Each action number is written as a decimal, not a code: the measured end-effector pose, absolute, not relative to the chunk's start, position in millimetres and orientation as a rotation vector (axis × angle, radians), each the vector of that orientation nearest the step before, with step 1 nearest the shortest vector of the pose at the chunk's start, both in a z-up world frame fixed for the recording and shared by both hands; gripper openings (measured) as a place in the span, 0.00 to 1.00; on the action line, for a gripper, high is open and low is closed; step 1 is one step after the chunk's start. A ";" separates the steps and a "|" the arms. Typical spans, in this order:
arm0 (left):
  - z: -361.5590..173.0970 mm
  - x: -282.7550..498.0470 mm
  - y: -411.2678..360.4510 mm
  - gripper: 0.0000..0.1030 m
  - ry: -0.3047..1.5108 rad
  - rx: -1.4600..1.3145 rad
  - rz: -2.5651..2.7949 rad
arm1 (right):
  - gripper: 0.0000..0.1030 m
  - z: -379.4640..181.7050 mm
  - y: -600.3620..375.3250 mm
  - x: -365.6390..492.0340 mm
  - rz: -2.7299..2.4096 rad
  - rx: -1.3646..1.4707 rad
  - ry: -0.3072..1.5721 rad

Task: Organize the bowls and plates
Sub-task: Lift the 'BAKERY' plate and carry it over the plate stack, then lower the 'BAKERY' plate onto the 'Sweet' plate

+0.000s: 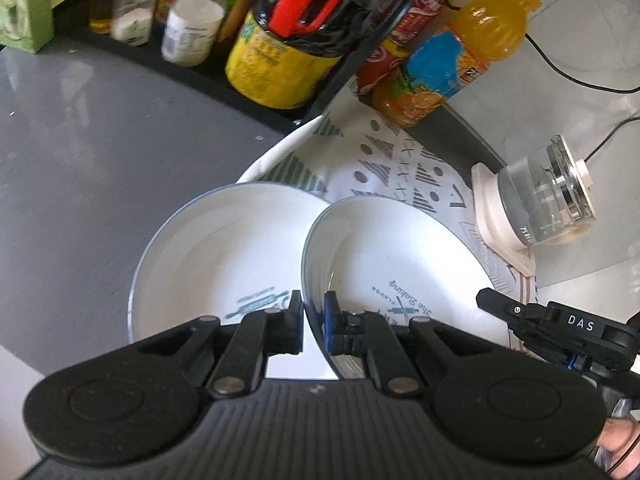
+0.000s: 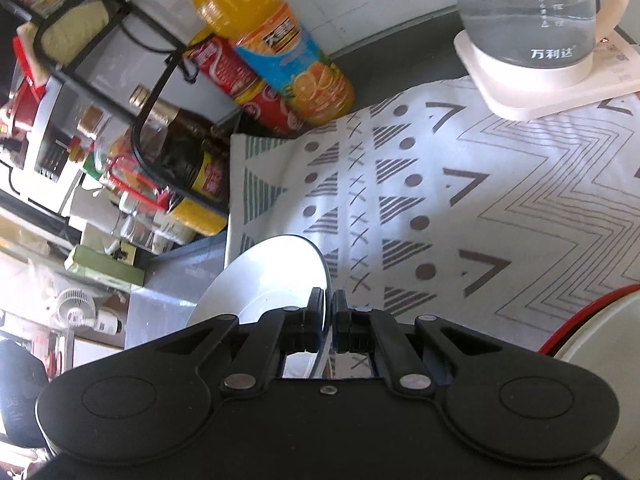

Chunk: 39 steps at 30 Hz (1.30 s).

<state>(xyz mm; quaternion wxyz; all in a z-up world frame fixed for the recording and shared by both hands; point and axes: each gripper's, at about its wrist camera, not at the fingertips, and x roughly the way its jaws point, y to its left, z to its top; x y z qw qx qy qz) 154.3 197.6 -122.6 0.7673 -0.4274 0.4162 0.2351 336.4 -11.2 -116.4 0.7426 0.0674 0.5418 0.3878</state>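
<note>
In the left wrist view my left gripper [image 1: 313, 312] is shut on the near rim of a white bowl [image 1: 400, 280] with blue print inside, held tilted over the patterned cloth [image 1: 400, 168]. A second white bowl [image 1: 224, 264] with a blue rolling-pin print sits just left of it. My right gripper [image 1: 520, 316] shows at the bowl's right edge. In the right wrist view my right gripper [image 2: 328, 312] is shut on the rim of a white dish [image 2: 272, 280], held edge-on above the cloth [image 2: 480, 208].
A black rack with bottles and jars [image 1: 276, 60], a cola bottle [image 2: 240, 80] and an orange juice bottle [image 2: 272, 44] stand behind the cloth. A glass kettle [image 2: 532, 16] on a cream base is at the cloth's far right. A red-rimmed white dish [image 2: 600, 328] is at lower right.
</note>
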 end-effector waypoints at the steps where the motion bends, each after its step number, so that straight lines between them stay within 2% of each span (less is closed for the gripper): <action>1: -123.4 151.9 197.2 0.07 0.905 -0.930 0.517 | 0.04 -117.0 -10.2 333.5 0.853 0.140 1.187; 25: -157.3 119.3 194.9 0.11 0.979 -0.980 0.560 | 0.04 -130.8 10.5 292.5 0.870 -0.045 1.169; 39: -160.6 129.0 202.2 0.14 1.030 -0.872 0.570 | 0.05 -143.1 18.5 283.3 0.845 -0.072 1.148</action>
